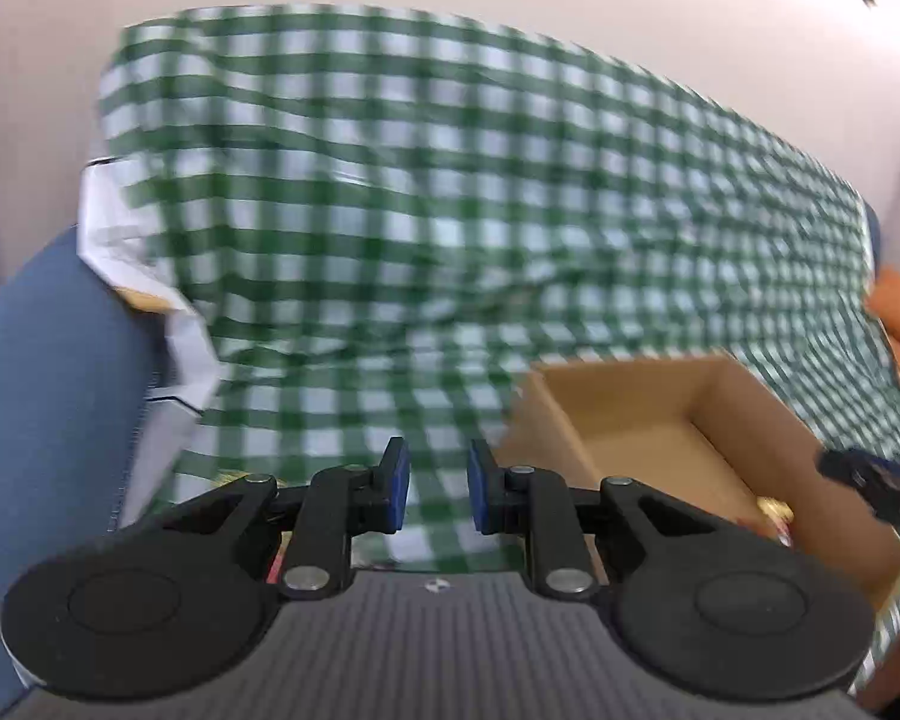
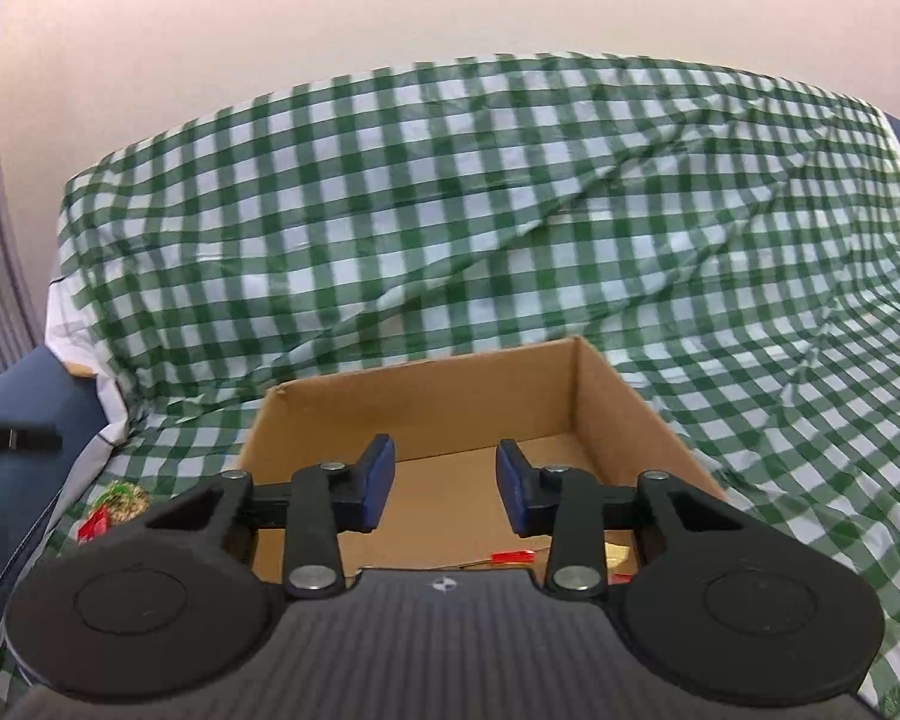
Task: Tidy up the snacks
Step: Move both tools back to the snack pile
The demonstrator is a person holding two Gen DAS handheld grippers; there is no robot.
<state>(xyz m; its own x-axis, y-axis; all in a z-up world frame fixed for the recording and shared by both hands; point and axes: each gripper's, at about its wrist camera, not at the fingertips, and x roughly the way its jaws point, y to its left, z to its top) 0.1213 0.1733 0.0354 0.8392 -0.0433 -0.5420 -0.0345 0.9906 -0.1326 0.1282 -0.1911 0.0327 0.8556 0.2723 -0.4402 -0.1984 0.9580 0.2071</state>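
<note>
Because snacks collect in the cardboard box [image 2: 450,414], right gripper [image 2: 444,489] hovers above it, jaws parted, empty; left gripper [image 1: 437,489] likewise unloaded

The checked cloth [image 1: 426,192] smears with motion blur across the left wrist view. At that frame's right edge a dark gripper [image 1: 882,486] is cut off and blurred. The cardboard box [image 2: 426,414] has its near floor hidden behind the right gripper body; red and gold wrappers [image 2: 513,557] peek out, too covered to identify.
</note>
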